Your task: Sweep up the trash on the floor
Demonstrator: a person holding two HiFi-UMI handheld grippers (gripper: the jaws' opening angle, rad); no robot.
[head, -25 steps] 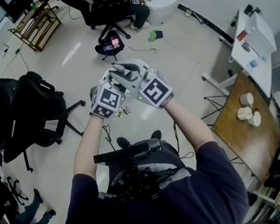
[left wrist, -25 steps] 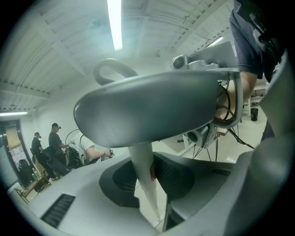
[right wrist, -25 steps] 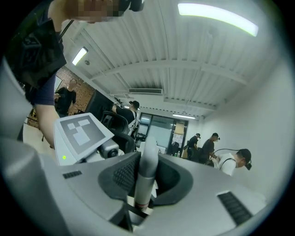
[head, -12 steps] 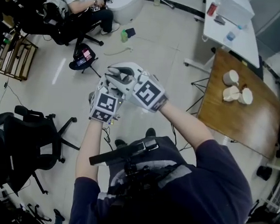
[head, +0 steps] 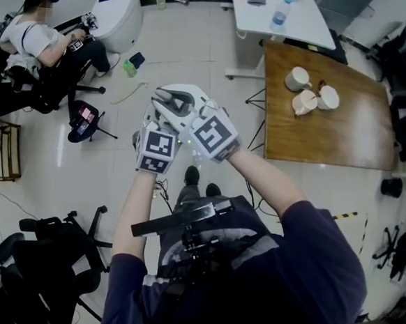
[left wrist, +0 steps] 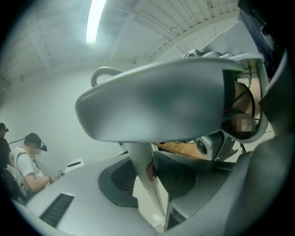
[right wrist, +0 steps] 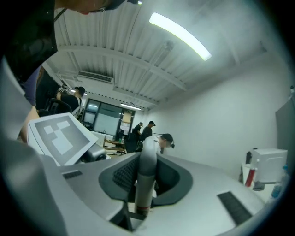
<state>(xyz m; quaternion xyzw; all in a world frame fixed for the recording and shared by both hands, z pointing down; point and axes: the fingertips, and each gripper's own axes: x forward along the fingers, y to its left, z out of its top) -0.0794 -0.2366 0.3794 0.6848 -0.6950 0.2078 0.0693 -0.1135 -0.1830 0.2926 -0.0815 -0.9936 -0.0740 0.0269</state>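
Observation:
In the head view both grippers are held close together in front of the chest. My left gripper [head: 156, 116] has its marker cube facing up, and my right gripper [head: 176, 101] lies just right of it, crossing over its tip. In the left gripper view a white handle [left wrist: 140, 161] with a small red label stands between the pads of my left gripper [left wrist: 145, 179]. Those jaws have just been opening, and the pads still touch the handle. In the right gripper view my right gripper [right wrist: 145, 177] is shut on a grey round handle [right wrist: 146, 170]. The lower ends of both handles are hidden.
A wooden table [head: 331, 133] with three white cups [head: 307, 97] stands at the upper right, behind it a white desk [head: 270, 20]. A seated person [head: 38, 36], a white rounded unit [head: 120, 15] and a small green item [head: 130, 67] are upper left. Black office chairs [head: 49, 250] stand lower left.
The view has swung round: the wooden table went from the right edge to the upper right, the seated person to the upper left. Both grippers stay together before the chest.

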